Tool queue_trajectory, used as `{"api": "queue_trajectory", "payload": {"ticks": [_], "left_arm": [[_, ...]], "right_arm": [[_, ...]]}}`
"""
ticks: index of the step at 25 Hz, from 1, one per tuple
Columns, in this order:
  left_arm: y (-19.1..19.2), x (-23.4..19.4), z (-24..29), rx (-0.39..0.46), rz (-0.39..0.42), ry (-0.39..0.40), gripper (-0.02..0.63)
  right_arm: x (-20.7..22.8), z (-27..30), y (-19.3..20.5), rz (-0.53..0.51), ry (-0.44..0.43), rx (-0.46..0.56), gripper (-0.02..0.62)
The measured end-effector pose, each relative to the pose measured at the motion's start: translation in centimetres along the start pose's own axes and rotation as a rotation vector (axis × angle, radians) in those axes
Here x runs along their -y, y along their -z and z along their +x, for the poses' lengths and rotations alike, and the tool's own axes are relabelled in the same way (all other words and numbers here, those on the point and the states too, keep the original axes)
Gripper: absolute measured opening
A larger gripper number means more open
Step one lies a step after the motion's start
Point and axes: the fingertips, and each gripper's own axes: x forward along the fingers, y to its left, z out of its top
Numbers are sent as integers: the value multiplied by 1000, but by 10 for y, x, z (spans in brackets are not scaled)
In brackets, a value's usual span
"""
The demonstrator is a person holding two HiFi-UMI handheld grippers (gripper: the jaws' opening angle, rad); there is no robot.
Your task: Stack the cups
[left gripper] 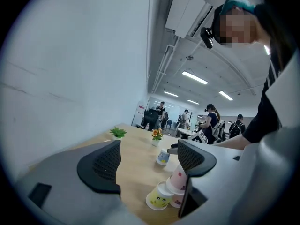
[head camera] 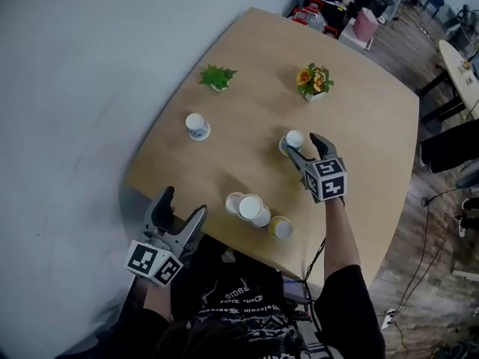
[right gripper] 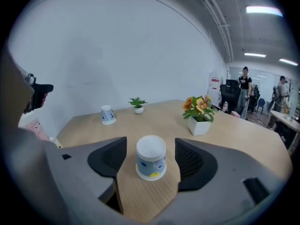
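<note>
Cups sit scattered on the wooden table (head camera: 374,126). One white cup with blue print (right gripper: 151,157) stands upside down near the middle of the table, right between the jaws of the right gripper (head camera: 301,145). Those jaws are spread wide, one on each side of the cup, and bare wood shows in the gap on both sides, so the pads do not press on it. A second upside-down cup (head camera: 197,126) stands alone well off to the left, near the table's left edge and not far from a small green plant (head camera: 218,76). A pot of orange and yellow flowers (head camera: 314,81) stands farther back, beyond the right gripper. A cluster of cups (head camera: 253,209) sits near the front edge of the table, touching one another. In the left gripper view a yellow cup (left gripper: 159,198) shows at its near side with a pink cup (left gripper: 178,177) just behind it. Some of them look partly nested, though how many is hard to tell. The left gripper (head camera: 183,206) hangs at the table's front edge, left of the cluster and apart from it, its jaws spread wide with nothing between them.
</note>
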Motion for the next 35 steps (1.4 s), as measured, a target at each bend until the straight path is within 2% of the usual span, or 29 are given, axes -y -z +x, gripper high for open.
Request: {"api": "queue_trajectory", "payload": {"ticks": [3, 8, 11, 13, 15, 21, 26, 31, 35], "left_arm": [[13, -4, 1, -40, 2, -24, 387], [25, 4, 1, -64, -117, 61, 387], [23, 6, -2, -30, -222, 86, 387], [18, 8, -4, 14, -312, 132, 387], [16, 9, -5, 43, -357, 165, 387], [18, 10, -9, 56, -362, 145, 376], [28, 5, -15, 56, -407, 129, 318], [34, 6, -19, 21, -409, 189, 293], [27, 4, -22, -7, -360, 255, 293]], "right_arm": [[4, 12, 6, 2, -11, -32, 336], [2, 26, 14, -6, -27, -69, 336], [-2, 31, 17, -6, -36, -83, 334], [-4, 34, 19, -2, -41, -91, 261], [-5, 36, 18, -5, -35, -91, 259], [-4, 22, 3, 8, 1, -22, 255], [-8, -11, -17, 12, 30, 36, 255], [-23, -64, -32, 50, 83, 83, 255], [-46, -112, -39, 81, 149, 131, 255]]}}
